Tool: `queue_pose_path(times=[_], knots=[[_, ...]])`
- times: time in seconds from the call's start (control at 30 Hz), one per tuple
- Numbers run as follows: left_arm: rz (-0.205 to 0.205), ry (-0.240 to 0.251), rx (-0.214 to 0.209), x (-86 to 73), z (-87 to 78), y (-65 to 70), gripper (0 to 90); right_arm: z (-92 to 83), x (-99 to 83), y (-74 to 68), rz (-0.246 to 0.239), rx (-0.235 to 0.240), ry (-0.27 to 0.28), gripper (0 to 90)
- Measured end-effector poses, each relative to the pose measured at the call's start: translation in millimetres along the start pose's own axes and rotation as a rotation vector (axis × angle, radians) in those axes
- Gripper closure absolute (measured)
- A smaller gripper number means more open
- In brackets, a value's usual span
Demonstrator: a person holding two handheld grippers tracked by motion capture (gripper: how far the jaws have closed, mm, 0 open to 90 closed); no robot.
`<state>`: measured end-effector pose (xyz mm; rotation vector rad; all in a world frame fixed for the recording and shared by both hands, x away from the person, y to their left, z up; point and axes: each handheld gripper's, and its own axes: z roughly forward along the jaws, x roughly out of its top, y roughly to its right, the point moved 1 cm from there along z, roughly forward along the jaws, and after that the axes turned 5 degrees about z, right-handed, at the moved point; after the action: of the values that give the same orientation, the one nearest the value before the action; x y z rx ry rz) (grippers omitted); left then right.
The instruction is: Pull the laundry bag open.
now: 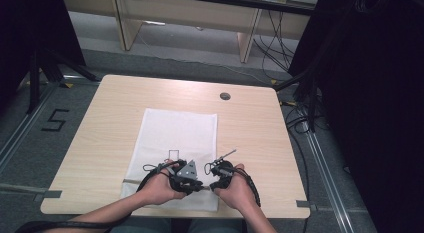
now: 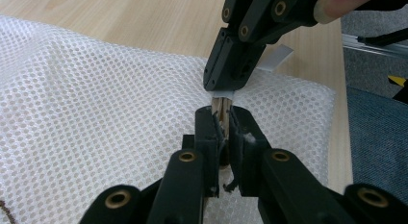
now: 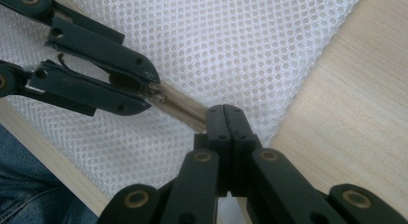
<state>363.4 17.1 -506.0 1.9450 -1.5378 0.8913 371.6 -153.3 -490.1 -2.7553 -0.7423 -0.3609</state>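
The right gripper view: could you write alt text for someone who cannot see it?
Two black hand-held grippers pinch the beige zipper of a white mesh laundry bag lying on a light wooden table. The right hand-held gripper, rising from the bottom, is shut on the zipper's end near the bag's edge, while the left hand-held gripper, coming in from the upper left, grips the zipper farther along.

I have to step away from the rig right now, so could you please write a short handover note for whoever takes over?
Left gripper: shut on the zipper of the white mesh bag, at what looks like the slider.
Right gripper: shut on the zipper's end, near the bag's corner.
The bag lies flat on the wooden table, its zipper edge toward the person, both hands close together there.
Done: both grips are set.
Left: probably to draw the slider along while the other end is held; I cannot tell whether the zipper is open or closed.
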Motion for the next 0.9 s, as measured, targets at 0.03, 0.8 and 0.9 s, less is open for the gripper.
queue_pose_path(times=[0.03, 0.8, 0.9], knots=[[0.000, 0.002, -0.001, 0.0, 0.2, -0.1, 82.3, 0.0, 0.0, 0.0, 0.000, 0.000, 0.000, 90.0], [-0.005, -0.005, -0.002, -0.3, -1.9, -1.5, 82.3, 0.2, -0.2, 1.5, 0.002, 0.010, 0.000, 90.0], [-0.005, -0.003, -0.006, -0.7, -2.0, -1.5, 82.3, 0.2, -0.2, 1.6, 0.002, 0.010, 0.000, 90.0]])
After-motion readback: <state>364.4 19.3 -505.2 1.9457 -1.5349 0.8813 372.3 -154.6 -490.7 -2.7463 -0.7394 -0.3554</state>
